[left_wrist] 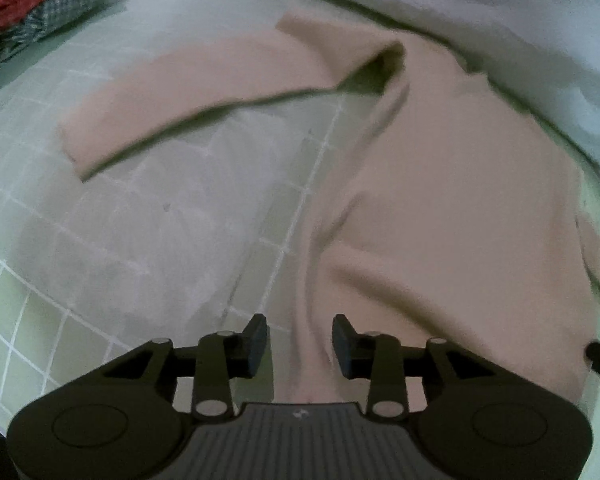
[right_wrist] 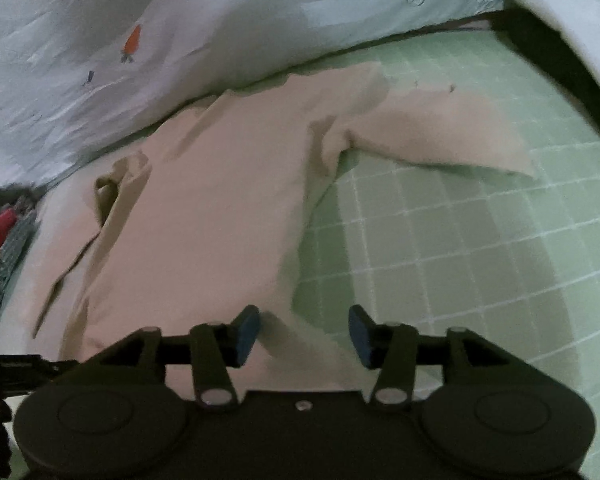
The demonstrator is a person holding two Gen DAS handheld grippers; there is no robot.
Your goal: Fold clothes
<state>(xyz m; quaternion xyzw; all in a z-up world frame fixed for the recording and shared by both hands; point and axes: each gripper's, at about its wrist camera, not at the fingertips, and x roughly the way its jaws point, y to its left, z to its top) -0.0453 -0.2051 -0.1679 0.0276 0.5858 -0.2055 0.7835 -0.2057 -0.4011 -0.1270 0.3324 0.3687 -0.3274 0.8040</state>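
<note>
A beige long-sleeved shirt lies spread flat on a green grid mat, one sleeve stretched out to the left. My left gripper hangs over the shirt's near edge, jaws apart, with fabric lying under the gap and no pad pressing it. In the right wrist view the shirt's body fills the middle and its other sleeve reaches right across the mat. My right gripper stands open above the shirt's near corner, cloth beneath the gap and not pinched.
A pale sheet printed with small carrots borders the mat's far side. A heap of red and checked clothes lies at the far left. Bare mat shows beside both sleeves.
</note>
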